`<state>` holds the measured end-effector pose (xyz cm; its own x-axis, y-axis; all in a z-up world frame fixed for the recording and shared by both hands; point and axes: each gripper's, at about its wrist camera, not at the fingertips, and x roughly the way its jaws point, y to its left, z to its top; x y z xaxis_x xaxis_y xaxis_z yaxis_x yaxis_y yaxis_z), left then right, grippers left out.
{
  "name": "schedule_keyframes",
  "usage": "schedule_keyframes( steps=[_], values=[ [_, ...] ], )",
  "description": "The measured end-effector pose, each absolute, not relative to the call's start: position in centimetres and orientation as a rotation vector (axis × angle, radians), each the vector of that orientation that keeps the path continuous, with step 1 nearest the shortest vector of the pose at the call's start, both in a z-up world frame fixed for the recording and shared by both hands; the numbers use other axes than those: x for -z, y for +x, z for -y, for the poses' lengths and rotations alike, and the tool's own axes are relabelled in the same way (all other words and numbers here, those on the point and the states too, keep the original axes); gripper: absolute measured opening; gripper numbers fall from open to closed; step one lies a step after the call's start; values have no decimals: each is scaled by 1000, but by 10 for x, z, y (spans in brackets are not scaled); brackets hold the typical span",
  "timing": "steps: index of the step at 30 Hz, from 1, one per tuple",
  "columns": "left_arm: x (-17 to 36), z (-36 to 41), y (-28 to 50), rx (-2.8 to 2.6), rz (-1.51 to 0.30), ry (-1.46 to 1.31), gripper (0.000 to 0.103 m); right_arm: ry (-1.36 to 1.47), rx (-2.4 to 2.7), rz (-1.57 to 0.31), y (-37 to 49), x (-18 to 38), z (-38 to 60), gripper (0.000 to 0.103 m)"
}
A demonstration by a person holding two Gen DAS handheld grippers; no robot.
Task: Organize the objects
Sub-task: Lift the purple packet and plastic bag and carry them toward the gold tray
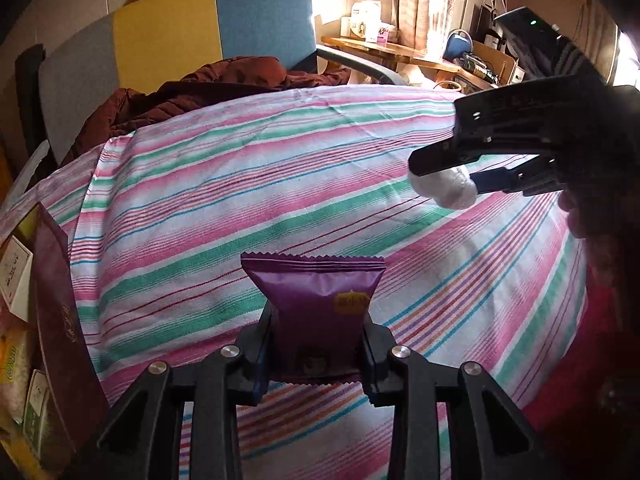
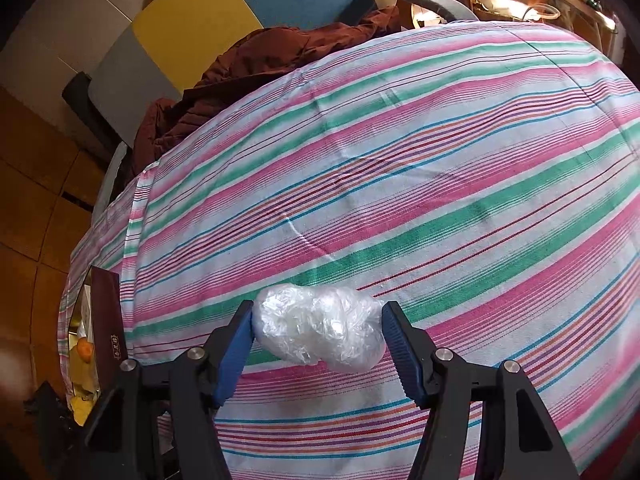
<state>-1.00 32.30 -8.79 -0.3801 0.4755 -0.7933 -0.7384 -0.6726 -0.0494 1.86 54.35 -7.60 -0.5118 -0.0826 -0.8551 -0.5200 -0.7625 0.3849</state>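
At the cloth's (image 1: 280,168) left edge stands a maroon box (image 1: 60,320); cartons and an orange are inside, labels unreadable. My left gripper (image 1: 316,332) tilts downward, jaws clamped on a purple packet (image 1: 316,300) above the cloth. My right gripper (image 2: 318,336), also tilted down, pinches a crumpled plastic wad (image 2: 320,332) over the cloth. A brown jacket (image 1: 200,88) lies behind, partly hidden.

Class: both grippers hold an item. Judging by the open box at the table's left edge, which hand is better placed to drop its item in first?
Left, probably. The left gripper holds the purple packet nearer the box; the right gripper, with the plastic-wrapped bundle, hangs across the striped cloth.
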Motion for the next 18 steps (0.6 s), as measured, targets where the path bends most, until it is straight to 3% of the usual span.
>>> schedule_keyframes(
  steps=[12, 18],
  values=[
    [10, -241, 2, -2149, -221, -950, 34, -1423, -2362, -881, 15, 78, -534, 64],
    [-1, -176, -22, -2273, -114, -990, 34, -1516, -2402, -684, 6, 63, -501, 64]
  ],
)
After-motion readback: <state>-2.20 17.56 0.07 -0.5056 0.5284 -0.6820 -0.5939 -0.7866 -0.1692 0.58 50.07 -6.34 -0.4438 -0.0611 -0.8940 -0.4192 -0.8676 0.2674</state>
